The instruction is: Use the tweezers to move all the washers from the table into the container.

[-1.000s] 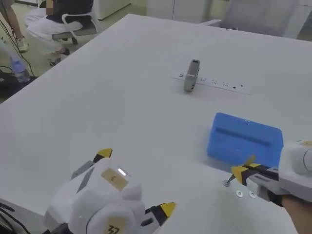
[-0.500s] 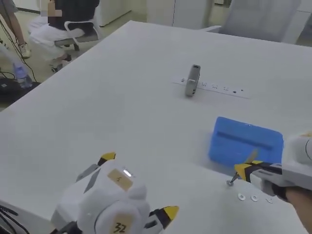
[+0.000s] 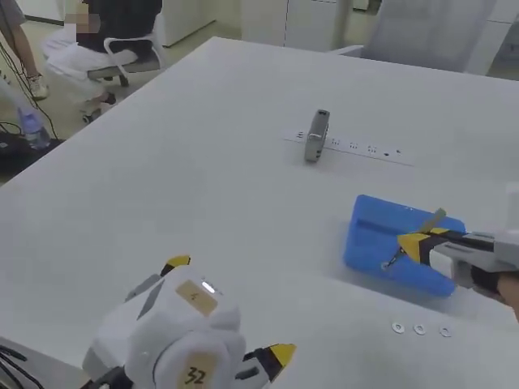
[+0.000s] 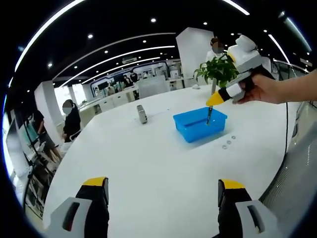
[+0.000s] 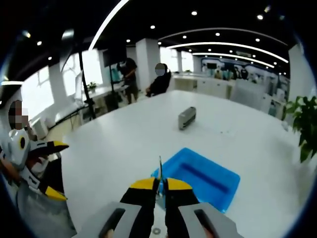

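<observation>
The white tabletop (image 3: 203,178) stretches away from the person, with its far edge towards chairs and an office floor. A person sits on a chair (image 3: 122,44) beyond the tabletop's far left corner.

The blue container (image 3: 371,235), a shallow open rectangular tray, lies on the right part of the tabletop, well in from the far edge.

The left gripper (image 3: 227,309) hovers over the near left part of the tabletop. Its yellow-tipped jaws are spread wide with nothing between them, and they point across the bare surface towards the container.

The right gripper (image 3: 415,245) comes in from the right edge of the head view and is held above the container's near right part. Its jaws are pressed together on the tweezers (image 3: 395,257). The tweezers slant down to the left, their tips low over the inside of the container. Whether a washer sits between the tips is too small to tell.

A flush socket strip (image 3: 357,148) runs across the middle of the tabletop, beyond the container. A grey oblong block (image 3: 316,136) stands on edge at the strip's left end.

Three washers (image 3: 419,329) lie in a short row on the bare tabletop. They are near the container's near side, apart from it and from each other.
</observation>
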`<state>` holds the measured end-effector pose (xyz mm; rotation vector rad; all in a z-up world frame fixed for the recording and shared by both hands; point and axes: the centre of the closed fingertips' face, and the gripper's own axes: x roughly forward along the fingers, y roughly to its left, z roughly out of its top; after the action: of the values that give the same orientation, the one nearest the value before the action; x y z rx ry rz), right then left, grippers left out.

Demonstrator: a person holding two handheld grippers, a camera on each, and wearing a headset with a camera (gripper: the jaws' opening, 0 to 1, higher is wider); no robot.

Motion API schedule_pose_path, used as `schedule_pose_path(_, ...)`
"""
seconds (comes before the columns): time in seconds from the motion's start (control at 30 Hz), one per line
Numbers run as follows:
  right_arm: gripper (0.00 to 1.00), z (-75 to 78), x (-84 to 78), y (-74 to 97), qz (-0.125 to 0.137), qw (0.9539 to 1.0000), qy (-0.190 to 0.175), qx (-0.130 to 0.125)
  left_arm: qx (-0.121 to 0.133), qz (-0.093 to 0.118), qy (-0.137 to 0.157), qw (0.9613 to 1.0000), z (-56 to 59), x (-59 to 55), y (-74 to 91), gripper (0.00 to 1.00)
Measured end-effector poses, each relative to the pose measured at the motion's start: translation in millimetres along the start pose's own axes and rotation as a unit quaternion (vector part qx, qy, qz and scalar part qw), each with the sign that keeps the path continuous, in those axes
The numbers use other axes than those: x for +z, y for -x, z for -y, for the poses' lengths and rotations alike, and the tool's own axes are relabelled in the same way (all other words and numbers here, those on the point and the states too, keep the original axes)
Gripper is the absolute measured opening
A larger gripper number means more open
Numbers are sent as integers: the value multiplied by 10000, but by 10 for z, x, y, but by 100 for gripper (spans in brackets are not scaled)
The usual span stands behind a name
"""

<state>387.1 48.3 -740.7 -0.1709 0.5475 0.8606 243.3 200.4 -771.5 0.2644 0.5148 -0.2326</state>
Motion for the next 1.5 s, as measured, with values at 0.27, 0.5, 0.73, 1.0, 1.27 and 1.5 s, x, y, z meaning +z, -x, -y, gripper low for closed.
schedule_pose_path(0.27,2,166,97,-174,125,9997,-68,-215,4,-43,-7,10000,-2,-17,-6,93)
schedule_pose_path(0.5,3,324,-40,-387,-2,9987,-197,-468,-22,-58,-10,10000,7,-22,-11,93)
schedule_pose_path(0.73,3,362,-216,-541,-178,9978,-345,-544,-32,-80,-16,10000,12,-29,-16,93)
schedule_pose_path(1.0,3,347,-281,-667,-346,9976,-265,-546,-42,-115,-40,9999,19,-42,-22,93)
schedule_pose_path(1.27,3,358,-371,-702,-361,9973,-102,-627,-55,-166,-39,9998,23,-59,-29,93)
schedule_pose_path(1.5,4,341,-347,-688,-414,9973,-151,-582,-67,-180,-65,9998,29,-64,-29,93)
